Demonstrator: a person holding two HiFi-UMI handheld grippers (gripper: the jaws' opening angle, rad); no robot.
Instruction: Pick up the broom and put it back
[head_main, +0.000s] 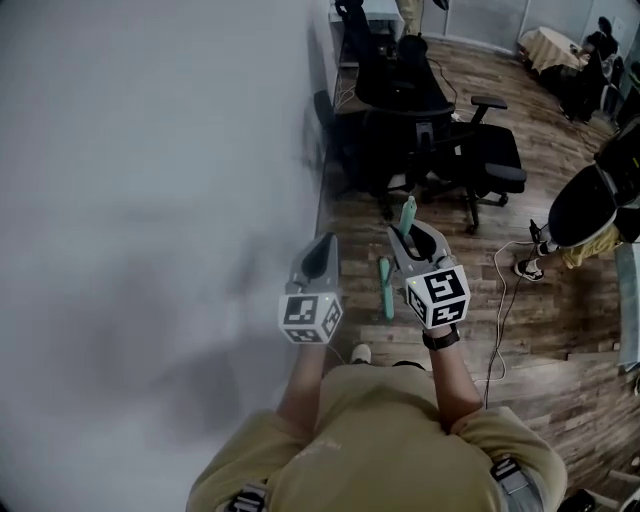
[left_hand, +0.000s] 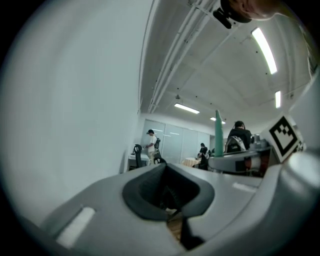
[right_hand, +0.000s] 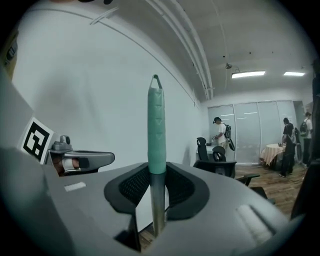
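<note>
In the right hand-held gripper (right_hand: 156, 200): slim metal broom pole with teal ribbed grip (right_hand: 155, 135), clamped upright; left hand-held gripper (left_hand: 167, 192) closed, empty. Suggest keeping it vertical, clear of the white wall (head_main: 150, 200) alongside.

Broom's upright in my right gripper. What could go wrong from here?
1. The right gripper alone pinches the broom, just below its green sleeve; the long pole could pivot or slide in the jaws.
2. The chairs stand close ahead; the broom's low end might catch one.
3. A cable lies on the floor at the right, a possible trip hazard.
</note>
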